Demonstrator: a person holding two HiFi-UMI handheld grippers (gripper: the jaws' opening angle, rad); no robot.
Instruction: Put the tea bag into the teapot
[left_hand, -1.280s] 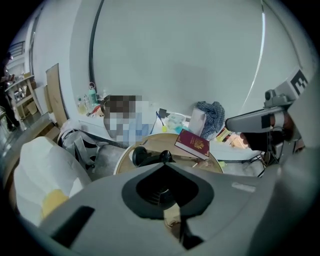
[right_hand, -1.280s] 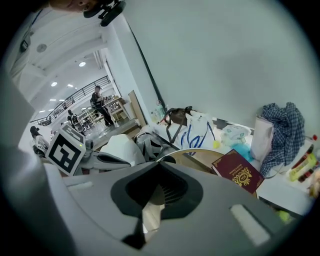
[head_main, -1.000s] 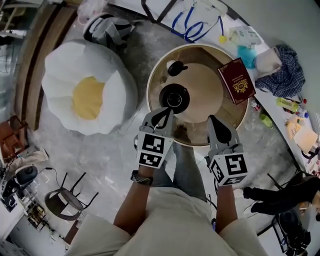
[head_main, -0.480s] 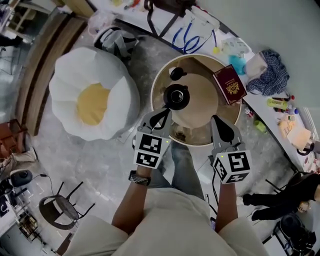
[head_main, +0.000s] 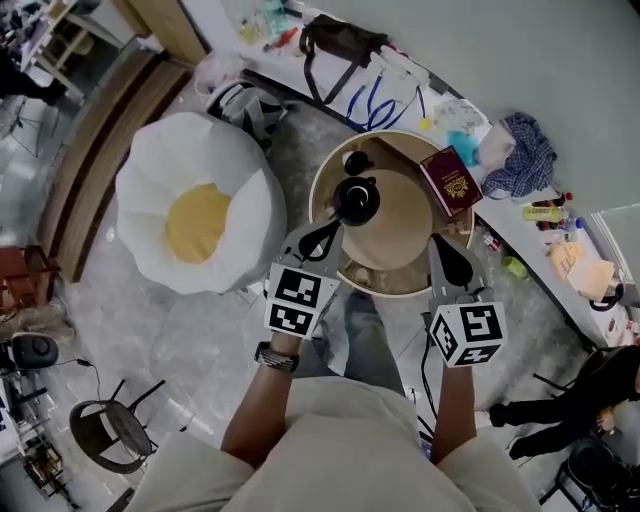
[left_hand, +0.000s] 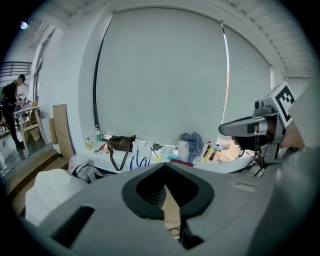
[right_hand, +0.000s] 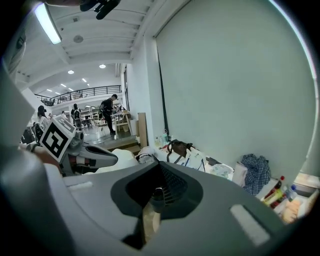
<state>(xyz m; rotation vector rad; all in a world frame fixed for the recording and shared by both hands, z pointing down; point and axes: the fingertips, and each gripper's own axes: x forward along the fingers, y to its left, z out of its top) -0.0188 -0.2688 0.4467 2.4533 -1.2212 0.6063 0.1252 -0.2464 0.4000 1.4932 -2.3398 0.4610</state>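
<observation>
A black teapot (head_main: 355, 200) stands lidless on the round wooden table (head_main: 400, 225), and its black lid (head_main: 353, 160) lies just beyond it. A dark red box (head_main: 450, 182) rests at the table's right rim. Some small brownish items (head_main: 366, 270) lie at the near edge; I cannot tell whether they are tea bags. My left gripper (head_main: 330, 228) hovers just short of the teapot, jaws together and empty. My right gripper (head_main: 441, 248) hangs over the near right rim, also shut and empty. Each gripper view shows its own closed jaws, the left gripper's (left_hand: 167, 207) and the right gripper's (right_hand: 150, 212), with a sliver of table through the gap.
A big white and yellow beanbag (head_main: 200, 215) sits left of the table. A white shelf (head_main: 400, 80) along the wall carries a brown bag (head_main: 335, 40), blue cables, a checked cloth (head_main: 520, 165) and bottles. People stand far off in the hall (right_hand: 107, 112).
The head view has pulled back and upward, so the table and teapot look smaller and farther. Both grippers keep their places by the near rim, still shut.
</observation>
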